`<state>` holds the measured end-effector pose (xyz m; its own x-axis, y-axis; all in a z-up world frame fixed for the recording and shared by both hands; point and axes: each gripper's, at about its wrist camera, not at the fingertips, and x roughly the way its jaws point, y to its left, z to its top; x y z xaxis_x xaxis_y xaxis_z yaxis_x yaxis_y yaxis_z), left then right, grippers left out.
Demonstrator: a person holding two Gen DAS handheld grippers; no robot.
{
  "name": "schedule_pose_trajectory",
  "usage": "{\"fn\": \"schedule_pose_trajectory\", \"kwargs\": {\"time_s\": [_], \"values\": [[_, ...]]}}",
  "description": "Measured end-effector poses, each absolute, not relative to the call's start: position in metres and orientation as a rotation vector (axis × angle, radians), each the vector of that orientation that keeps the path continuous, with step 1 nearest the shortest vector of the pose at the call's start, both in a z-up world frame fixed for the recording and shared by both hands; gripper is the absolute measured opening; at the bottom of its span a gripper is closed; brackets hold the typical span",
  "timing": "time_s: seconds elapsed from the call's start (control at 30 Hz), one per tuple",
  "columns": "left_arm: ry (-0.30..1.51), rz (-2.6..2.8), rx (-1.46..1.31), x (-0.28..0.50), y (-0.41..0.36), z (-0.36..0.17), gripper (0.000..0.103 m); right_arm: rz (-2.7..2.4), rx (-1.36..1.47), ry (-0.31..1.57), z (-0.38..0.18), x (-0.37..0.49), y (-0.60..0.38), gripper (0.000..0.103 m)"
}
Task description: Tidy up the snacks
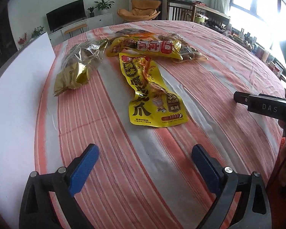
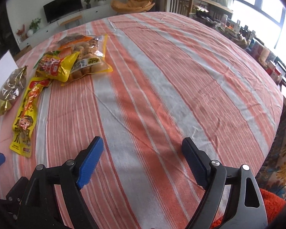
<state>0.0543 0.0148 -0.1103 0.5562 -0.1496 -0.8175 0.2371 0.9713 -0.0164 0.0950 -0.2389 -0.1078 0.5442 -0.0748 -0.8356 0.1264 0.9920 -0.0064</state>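
Both tools point(image 1: 145, 153) point(image 2: 143, 147) gape empty over striped cloth point(image 1: 209, 80), snack packets point(image 1: 148, 87) beyond

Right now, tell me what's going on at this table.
A person holds a gripper in each hand over a striped tablecloth. The left gripper and right gripper are both open and empty. Four snack packets lie untouched ahead: a long yellow packet, a gold bag, another yellow packet and a clear bag of nuts.
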Motion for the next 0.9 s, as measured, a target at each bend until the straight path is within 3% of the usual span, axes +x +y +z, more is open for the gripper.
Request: {"fn": "schedule_pose_trajectory", "kwargs": {"time_s": [0.07, 0.9], "values": [[0.960, -0.230, 0.102, 0.0543, 0.0142, -0.1093, 0.103, -0.119, 0.057, 0.989, -0.1080, 0.0953, -0.2391, 0.087], [0.959, -0.230, 0.104, 0.0528, 0.0128, -0.1089, 0.103, -0.117, 0.056, 0.991, -0.1079, 0.0948, -0.2384, 0.089]]}}
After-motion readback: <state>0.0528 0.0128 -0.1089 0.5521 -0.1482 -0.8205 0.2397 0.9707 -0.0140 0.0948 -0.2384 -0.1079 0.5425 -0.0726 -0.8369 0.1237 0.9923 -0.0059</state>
